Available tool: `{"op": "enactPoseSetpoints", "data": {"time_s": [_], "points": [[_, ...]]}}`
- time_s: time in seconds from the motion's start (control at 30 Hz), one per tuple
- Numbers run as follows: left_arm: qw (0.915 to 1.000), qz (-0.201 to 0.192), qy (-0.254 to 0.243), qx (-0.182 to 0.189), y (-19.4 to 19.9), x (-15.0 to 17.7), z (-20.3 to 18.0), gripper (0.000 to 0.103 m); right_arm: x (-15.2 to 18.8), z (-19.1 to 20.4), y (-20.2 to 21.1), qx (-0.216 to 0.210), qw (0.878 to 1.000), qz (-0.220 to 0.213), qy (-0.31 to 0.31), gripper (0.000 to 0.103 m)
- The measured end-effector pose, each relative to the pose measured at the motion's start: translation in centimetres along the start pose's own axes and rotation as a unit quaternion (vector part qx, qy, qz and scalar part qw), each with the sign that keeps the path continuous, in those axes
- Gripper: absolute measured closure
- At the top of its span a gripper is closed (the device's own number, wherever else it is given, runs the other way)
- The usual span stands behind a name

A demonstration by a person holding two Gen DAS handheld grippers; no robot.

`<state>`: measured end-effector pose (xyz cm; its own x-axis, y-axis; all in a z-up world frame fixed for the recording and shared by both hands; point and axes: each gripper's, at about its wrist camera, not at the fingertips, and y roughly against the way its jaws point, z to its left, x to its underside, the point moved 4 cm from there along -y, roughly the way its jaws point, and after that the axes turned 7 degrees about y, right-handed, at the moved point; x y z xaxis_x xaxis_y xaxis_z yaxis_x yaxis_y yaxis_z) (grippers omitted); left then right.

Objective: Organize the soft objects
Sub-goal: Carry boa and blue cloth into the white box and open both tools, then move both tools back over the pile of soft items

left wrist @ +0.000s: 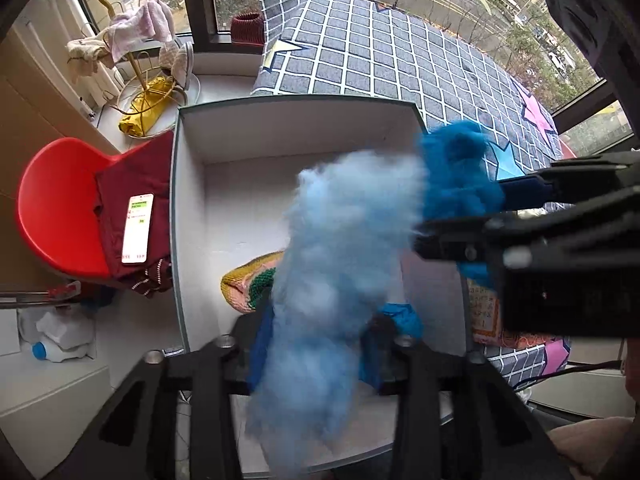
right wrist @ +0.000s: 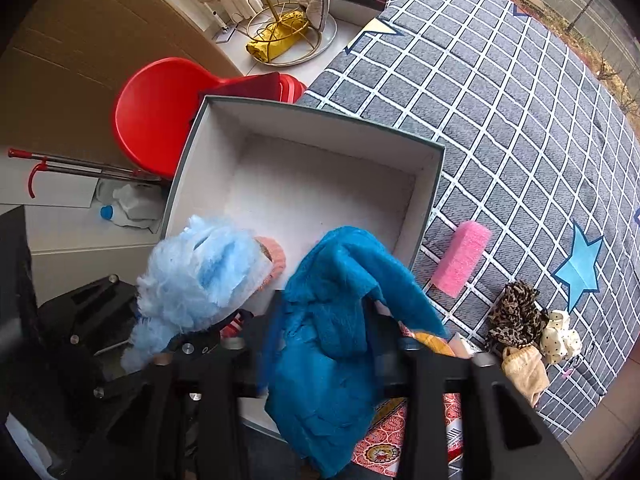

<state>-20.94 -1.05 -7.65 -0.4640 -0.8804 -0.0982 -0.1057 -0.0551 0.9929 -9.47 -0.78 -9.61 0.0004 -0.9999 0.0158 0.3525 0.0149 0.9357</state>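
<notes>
A white box (left wrist: 188, 200) (right wrist: 224, 152) with a grey-green rim lies open on the bed's edge. A yellow, pink and green knit piece (left wrist: 248, 284) (right wrist: 276, 258) lies inside it. My left gripper (left wrist: 320, 332) (right wrist: 188, 332) points down over the box, open. A blurred light blue fluffy piece (left wrist: 340, 248) (right wrist: 200, 276) hangs between its fingers, with a dark gap beside one pad. My right gripper (right wrist: 328, 328) (left wrist: 472, 216) hovers at the box's near right corner, open. A deep blue fluffy piece (right wrist: 332, 312) (left wrist: 456, 172) drapes loosely between its fingers.
On the checked grey bed cover (right wrist: 520, 120) lie a pink sponge (right wrist: 462, 258), a leopard scrunchie (right wrist: 516, 312), a cream dotted scrunchie (right wrist: 560, 336) and a beige cloth (right wrist: 524, 368). A red chair (left wrist: 52, 208) with maroon clothes and a phone (left wrist: 138, 228) stands left of the box.
</notes>
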Motion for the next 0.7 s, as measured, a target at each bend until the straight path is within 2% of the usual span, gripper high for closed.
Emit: {"op": "enactPoseSetpoints", "data": {"time_s": [0.07,0.13,0.17,0.2,0.23,0.27,0.3,0.4,0.53,0.7], "points": [[1.0,0.001,0.005,-0.004,0.0,0.0,0.1,0.036,0.0,0.1,0.1,-0.001,1.0,-0.002,0.002,0.037],[0.9999,0.002,0.008,-0.008,-0.1,-0.1,0.2,0.031,0.0,0.2,0.2,0.001,1.0,-0.003,0.003,0.036],[0.9999,0.004,0.009,-0.012,-0.2,-0.1,0.3,0.024,0.1,0.1,0.3,0.002,1.0,-0.003,0.002,0.031],[0.9998,0.005,0.01,-0.018,-0.3,-0.1,0.3,0.02,0.0,0.1,0.3,0.002,1.0,-0.002,0.001,0.013],[0.9995,0.006,0.011,-0.028,-0.3,-0.1,0.4,0.02,0.1,0.0,0.4,0.004,1.0,-0.003,0.0,0.001],[0.9991,0.009,0.011,-0.039,-0.5,-0.1,0.5,0.018,0.1,-0.1,0.6,0.005,1.0,-0.007,-0.001,0.001],[0.9989,0.011,0.014,-0.043,-0.6,-0.1,0.7,0.011,0.1,-0.2,0.8,0.005,1.0,-0.008,-0.001,0.001],[0.9987,0.02,0.031,-0.036,-0.8,-0.2,1.1,0.0,0.3,-0.5,1.1,0.015,1.0,-0.006,-0.004,0.001],[0.9982,0.033,0.044,-0.025,-0.9,-0.3,1.2,0.0,0.7,-1.1,1.3,0.02,1.0,-0.004,-0.009,0.001],[0.9968,0.051,0.06,-0.014,-1.1,-0.3,1.4,0.0,1.1,-1.4,1.5,0.007,1.0,-0.001,-0.017,0.001]]}}
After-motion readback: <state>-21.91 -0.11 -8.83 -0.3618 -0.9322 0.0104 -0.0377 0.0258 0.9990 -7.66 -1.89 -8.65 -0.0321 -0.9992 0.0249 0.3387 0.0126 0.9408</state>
